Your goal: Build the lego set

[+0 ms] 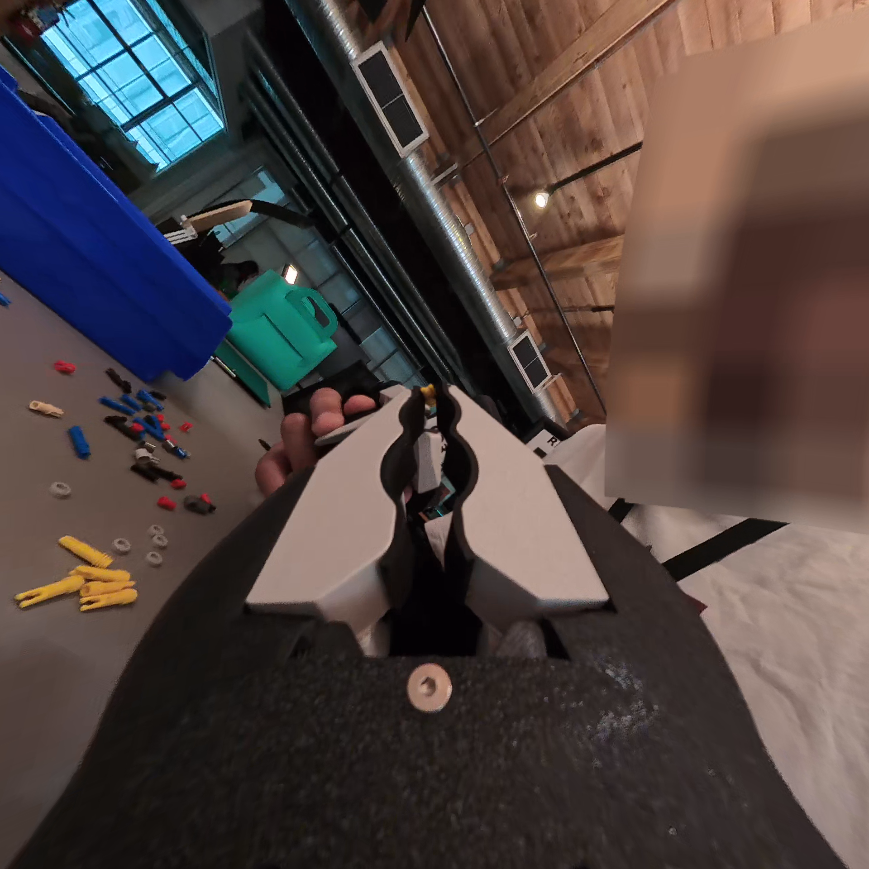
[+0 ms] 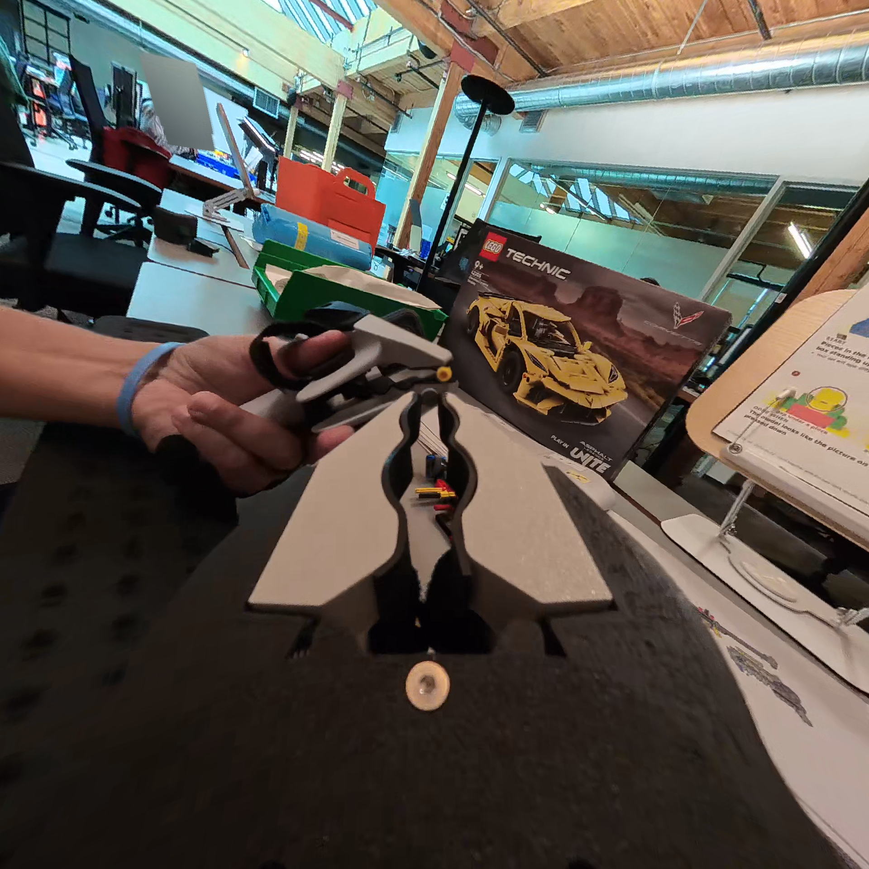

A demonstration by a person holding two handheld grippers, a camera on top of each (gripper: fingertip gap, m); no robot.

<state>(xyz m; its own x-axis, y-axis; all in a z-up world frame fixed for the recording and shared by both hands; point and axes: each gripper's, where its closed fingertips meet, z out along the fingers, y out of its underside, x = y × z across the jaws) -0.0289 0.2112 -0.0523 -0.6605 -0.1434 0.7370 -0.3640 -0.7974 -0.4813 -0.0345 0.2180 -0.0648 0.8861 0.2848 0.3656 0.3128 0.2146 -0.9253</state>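
In the left wrist view, my left gripper (image 1: 430, 399) pinches a small yellow piece (image 1: 427, 390), with loose lego bits (image 1: 141, 423) on the table (image 1: 37, 470).

In the right wrist view, my right gripper (image 2: 429, 397) is nearly shut on a grey bit (image 2: 429, 395). The 2 tips meet, so a hard push could pop a piece loose.

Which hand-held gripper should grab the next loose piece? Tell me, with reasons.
Right, probably. The left hand-held gripper is occupied, shut on a small yellow piece, while loose pieces lie straight ahead of the right hand-held gripper.

Print covers the set box (image 2: 583, 357) and the instruction sheet (image 2: 809, 390); wording withheld.
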